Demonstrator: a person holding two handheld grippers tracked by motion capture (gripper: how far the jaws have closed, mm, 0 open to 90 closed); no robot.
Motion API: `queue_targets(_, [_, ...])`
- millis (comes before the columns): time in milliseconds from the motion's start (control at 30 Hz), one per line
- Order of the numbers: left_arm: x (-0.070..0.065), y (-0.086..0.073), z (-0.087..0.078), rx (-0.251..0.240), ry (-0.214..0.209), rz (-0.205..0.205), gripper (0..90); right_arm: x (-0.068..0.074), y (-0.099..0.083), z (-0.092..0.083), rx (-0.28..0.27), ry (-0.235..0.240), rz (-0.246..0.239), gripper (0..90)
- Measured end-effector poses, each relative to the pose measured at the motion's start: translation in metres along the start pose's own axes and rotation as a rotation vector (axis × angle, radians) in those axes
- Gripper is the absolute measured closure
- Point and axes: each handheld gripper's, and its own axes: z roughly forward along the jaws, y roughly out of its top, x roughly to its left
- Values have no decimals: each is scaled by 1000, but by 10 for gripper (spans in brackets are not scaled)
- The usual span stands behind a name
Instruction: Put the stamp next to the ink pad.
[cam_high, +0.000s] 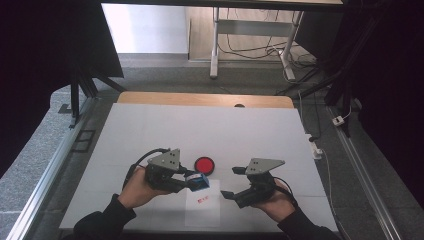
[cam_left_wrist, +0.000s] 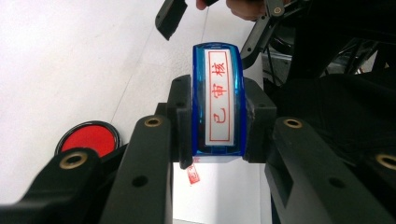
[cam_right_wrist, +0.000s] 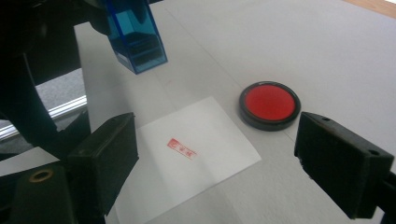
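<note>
Between the left gripper's (cam_left_wrist: 217, 123) clamped jaws sits the blue stamp (cam_left_wrist: 218, 100).

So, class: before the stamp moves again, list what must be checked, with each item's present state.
1. Left gripper clamps the blue stamp: ok.
2. Stamp lifted off the paper: ok.
3. Red imprint on the paper: ok.
4. Right gripper open, holding nothing: ok.
5. Red ink pad uncovered beside the paper: ok.
6. Ink left on the stamp face: cannot tell.
</note>
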Motion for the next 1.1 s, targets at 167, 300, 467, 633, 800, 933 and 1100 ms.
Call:
queue_targets(167, [1,-1,-2,-3,9,-10,696,-1,-2,-7,-3,-32,17,127])
queue_targets(300, [1,-2,-4,-4,17,-16,696,-2,-4,-14,-9,-62,33,113])
queue_targets(467, [2,-4,-7,-9,28,-26,696,-2,-7,-20,-6,-96,46,97])
queue_targets(633, [3,-5,-8,-8,33,-30,696,-1,-10,-26,-1,-135,54,73])
queue_targets(800, [3,-6,-9,-9,36,-37,696,-1,-14,-30,1,-151,60,69])
queue_targets(933, [4,-7,-10,-10,46,-45,696,-1,-16,-33,-1,-163,65,56])
queue_targets(1100, [3,-9,-14,-11,65,-61,696,-1,-19,-38,5,-185,73,36])
